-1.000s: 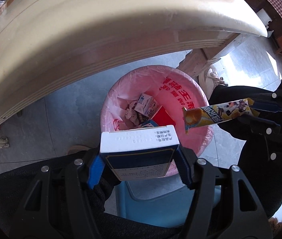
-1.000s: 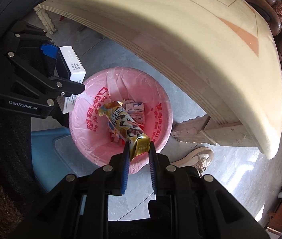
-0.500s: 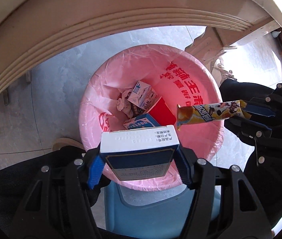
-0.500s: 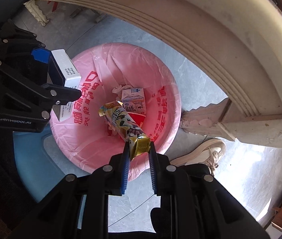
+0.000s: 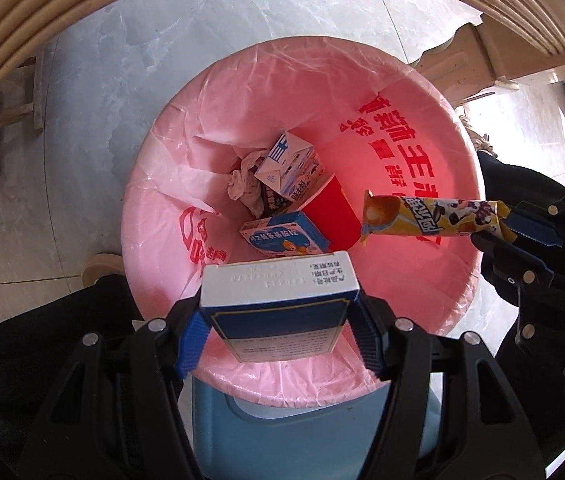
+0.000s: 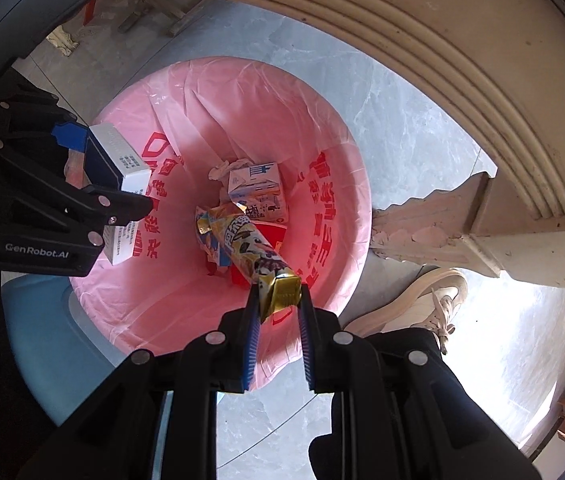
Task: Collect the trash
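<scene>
A blue trash bin lined with a pink bag point(image 5: 170, 216) point(image 6: 322, 184) stands on the floor below both grippers. My left gripper point(image 5: 278, 320) is shut on a blue and white box point(image 5: 278, 300) over the bin's near rim; the box also shows in the right wrist view point(image 6: 118, 168). My right gripper point(image 6: 280, 300) is shut on the end of a yellow snack wrapper point(image 6: 242, 240), held over the bin's opening; the wrapper also shows in the left wrist view point(image 5: 426, 218). Inside lie a milk carton point(image 5: 290, 168), a blue box point(image 5: 282, 236), a red cup point(image 5: 330, 212) and crumpled tissue point(image 5: 246, 184).
A cream table edge point(image 6: 462, 40) curves overhead, with its carved leg point(image 6: 442, 228) to the right of the bin. The person's beige shoe point(image 6: 414, 300) rests on the grey tile floor beside the bin. Another shoe tip point(image 5: 100, 266) shows left of the bin.
Both grippers have dropped lower and closer to the bin, out from under the table edge. The bin now fills more of both views. Both grips are unchanged.
</scene>
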`<state>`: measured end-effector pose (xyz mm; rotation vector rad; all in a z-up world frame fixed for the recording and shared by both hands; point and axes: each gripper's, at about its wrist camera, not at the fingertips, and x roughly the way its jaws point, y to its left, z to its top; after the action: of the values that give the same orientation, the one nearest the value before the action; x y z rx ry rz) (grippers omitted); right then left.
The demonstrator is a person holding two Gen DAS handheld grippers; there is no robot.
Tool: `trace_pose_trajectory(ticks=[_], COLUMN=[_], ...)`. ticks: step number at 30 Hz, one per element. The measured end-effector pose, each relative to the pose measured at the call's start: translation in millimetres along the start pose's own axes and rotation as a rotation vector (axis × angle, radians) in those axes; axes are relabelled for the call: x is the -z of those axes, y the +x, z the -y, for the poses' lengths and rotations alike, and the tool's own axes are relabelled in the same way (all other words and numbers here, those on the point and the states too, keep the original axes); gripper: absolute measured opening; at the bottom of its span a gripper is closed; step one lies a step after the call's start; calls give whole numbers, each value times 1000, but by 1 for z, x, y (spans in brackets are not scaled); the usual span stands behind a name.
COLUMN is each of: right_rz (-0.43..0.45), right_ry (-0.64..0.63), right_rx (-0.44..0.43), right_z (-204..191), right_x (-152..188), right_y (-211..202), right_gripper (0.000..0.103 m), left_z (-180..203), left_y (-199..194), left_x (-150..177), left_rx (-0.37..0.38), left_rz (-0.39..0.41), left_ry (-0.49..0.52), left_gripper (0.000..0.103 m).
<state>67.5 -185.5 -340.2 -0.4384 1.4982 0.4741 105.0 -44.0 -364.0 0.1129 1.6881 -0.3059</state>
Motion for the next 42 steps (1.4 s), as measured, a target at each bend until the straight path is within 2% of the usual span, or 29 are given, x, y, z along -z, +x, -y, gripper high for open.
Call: trace_pose_trajectory(ticks=[5, 7, 12, 15, 17, 33, 38, 42], right_rz=[4, 3, 4, 16, 30, 20, 17, 10], right_ry=[10, 6, -5, -9, -13, 5, 42, 87], right_rx=[3, 2, -6, -10, 1, -22, -59, -42], right_z=[1, 0, -4, -5, -7, -6, -6, -6], right_x=[0, -1, -4, -6, -7, -12, -11, -8], right_y=[0, 0, 0, -2, -4, 0, -2, -3], right_gripper=[20, 20, 21, 38, 58, 59, 59, 59], left_z=[0, 1, 1, -1, -3, 0, 1, 6], left_y=[8, 9, 7, 5, 5, 6, 4, 1], left_x=[-1, -2, -1, -2, -3, -1, 4, 10], left_rx=[-14, -46, -63, -65, -60, -67, -66, -77], left_rz=[-25, -25, -19, -17, -16, -16, -14, -8], left_ry=[-4, 5, 14, 1, -7, 7, 10, 25], left_gripper=[62, 69, 70, 72, 72, 73, 73, 73])
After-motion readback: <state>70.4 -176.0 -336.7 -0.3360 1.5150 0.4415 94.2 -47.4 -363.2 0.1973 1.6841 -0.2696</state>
